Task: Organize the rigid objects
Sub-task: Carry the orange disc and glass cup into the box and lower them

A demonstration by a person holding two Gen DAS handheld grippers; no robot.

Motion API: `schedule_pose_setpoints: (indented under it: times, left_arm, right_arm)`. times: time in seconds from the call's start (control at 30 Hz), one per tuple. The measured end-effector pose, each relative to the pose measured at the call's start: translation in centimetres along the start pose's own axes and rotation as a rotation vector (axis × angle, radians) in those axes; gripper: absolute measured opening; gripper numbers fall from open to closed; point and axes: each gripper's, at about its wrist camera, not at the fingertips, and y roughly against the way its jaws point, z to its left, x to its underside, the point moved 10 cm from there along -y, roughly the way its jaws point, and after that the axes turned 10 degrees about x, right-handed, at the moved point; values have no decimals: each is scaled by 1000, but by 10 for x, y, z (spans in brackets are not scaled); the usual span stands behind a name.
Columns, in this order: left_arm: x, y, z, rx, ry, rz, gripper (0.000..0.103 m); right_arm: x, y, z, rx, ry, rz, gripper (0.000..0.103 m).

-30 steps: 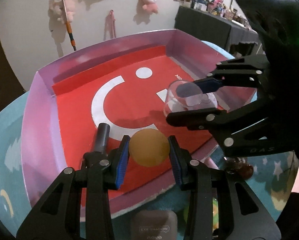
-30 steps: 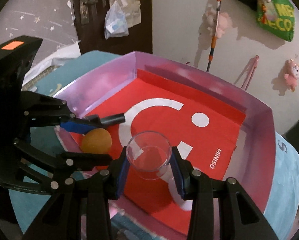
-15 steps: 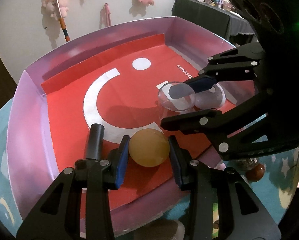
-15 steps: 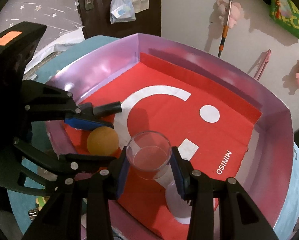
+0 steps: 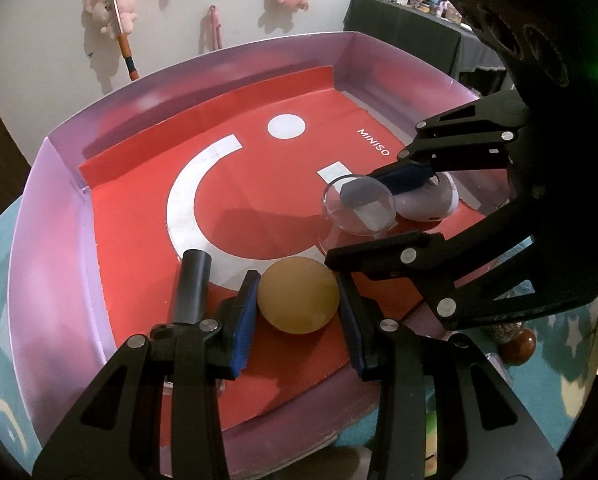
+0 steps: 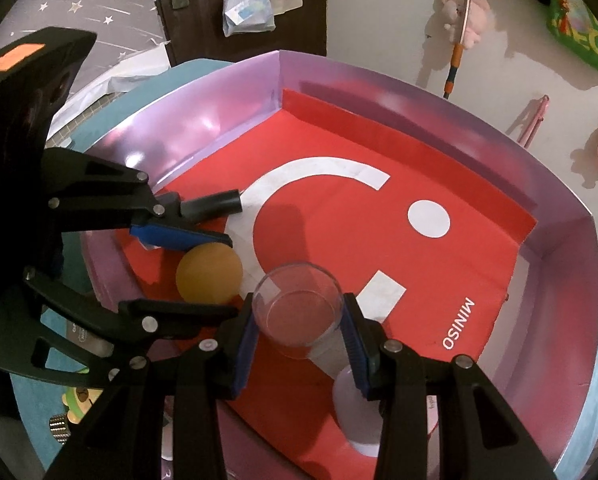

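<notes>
The left tongs (image 5: 298,300) grip an orange ball (image 5: 298,295) low over the red floor of the pink box (image 5: 51,240). Just to their right, the right tongs (image 6: 299,330) clamp a clear glass cup (image 6: 299,312), a white object (image 6: 359,416) beneath them.

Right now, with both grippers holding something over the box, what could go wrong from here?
1. The orange ball in the left gripper is round and held only at its sides; on release it may roll across the red liner.
2. The clear cup in the right gripper is smooth and could slip or tip.
3. The white object sits right beside the cup, and the grippers are close together, so a bump seems possible.
</notes>
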Motion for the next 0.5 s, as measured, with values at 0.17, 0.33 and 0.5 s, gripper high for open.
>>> schedule_pose_setpoints:
  times: [0.17, 0.33, 0.5]
  left_arm:
    - [0, 1, 0, 4, -2, -1, 36]
    - [-1, 1, -1, 3, -4, -3, 40]
    - [-3, 1, 0, -2, 2, -12, 49]
  right_arm:
    - [-1, 0, 0, -4, 2, 4, 43]
    - [-1, -1, 0, -8, -3, 6, 43]
    - [-1, 0, -1, -12, -4, 9, 43]
